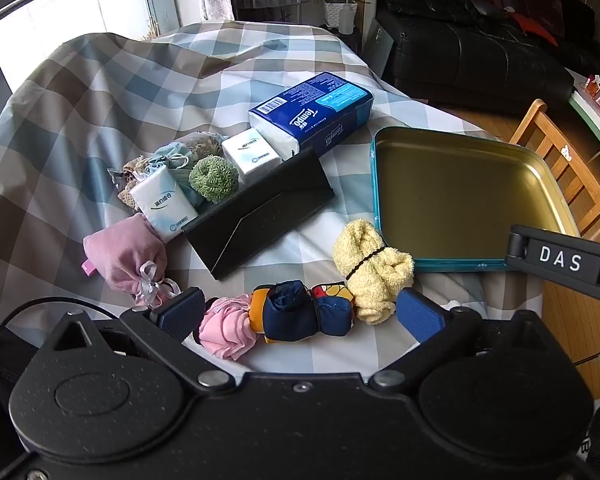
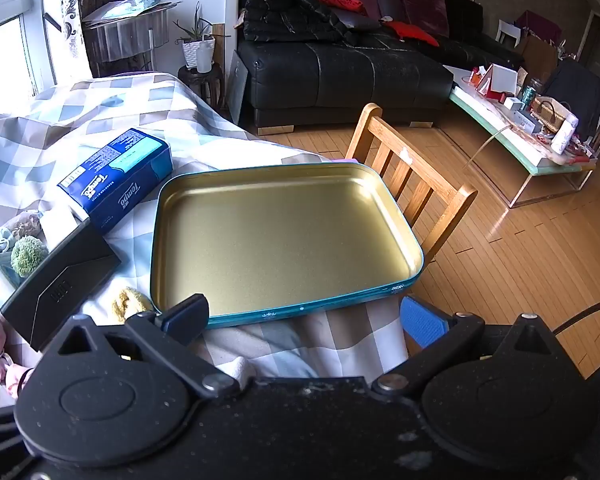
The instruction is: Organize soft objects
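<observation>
My left gripper (image 1: pixel 300 314) is open above the checked cloth, its blue pads wide apart. Between and just beyond the pads lie a pink cloth bundle (image 1: pixel 226 330), a navy, orange and yellow bundle (image 1: pixel 300 312) and a yellow towel roll (image 1: pixel 374 270) tied with a black band; none is gripped. A pink drawstring pouch (image 1: pixel 126 256) lies to the left. An empty teal tin tray (image 1: pixel 460 196) with a gold inside sits at the right. My right gripper (image 2: pixel 304 318) is open at the near edge of that tray (image 2: pixel 284 236), holding nothing.
A black open box (image 1: pixel 260 216) holds tissue packs (image 1: pixel 164 204) and a green scrunchie (image 1: pixel 214 178). A blue Tempo tissue pack (image 1: pixel 312 114) lies behind it. A wooden chair (image 2: pixel 412 184) stands past the tray at the cloth's edge. A black sofa (image 2: pixel 340 68) is farther back.
</observation>
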`<move>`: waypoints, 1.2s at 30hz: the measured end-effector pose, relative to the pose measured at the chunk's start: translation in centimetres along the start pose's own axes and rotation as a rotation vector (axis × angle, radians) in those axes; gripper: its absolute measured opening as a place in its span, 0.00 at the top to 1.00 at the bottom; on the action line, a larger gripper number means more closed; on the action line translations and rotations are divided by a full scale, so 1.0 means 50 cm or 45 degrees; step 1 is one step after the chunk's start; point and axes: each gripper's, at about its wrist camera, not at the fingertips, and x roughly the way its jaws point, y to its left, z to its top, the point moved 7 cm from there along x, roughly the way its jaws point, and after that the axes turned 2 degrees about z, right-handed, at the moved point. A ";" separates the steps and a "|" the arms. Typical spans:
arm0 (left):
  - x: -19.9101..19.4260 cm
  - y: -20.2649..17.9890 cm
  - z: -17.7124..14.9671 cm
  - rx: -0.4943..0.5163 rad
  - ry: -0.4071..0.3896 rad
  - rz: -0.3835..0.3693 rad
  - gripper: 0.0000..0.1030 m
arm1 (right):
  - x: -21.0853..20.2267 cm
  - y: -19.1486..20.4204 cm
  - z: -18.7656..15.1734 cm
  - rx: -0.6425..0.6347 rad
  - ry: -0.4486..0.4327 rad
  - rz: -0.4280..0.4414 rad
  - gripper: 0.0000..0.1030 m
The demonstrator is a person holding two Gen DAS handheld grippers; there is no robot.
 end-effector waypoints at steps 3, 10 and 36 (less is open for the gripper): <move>0.000 0.000 0.000 -0.001 -0.001 0.001 0.04 | 0.000 0.000 -0.001 -0.001 0.010 -0.001 0.01; 0.000 0.000 0.000 0.000 0.000 -0.001 0.04 | 0.000 -0.001 -0.001 0.003 0.009 0.001 0.01; -0.002 -0.001 0.009 -0.001 -0.006 0.001 0.04 | 0.002 -0.001 -0.003 0.002 0.009 0.005 0.01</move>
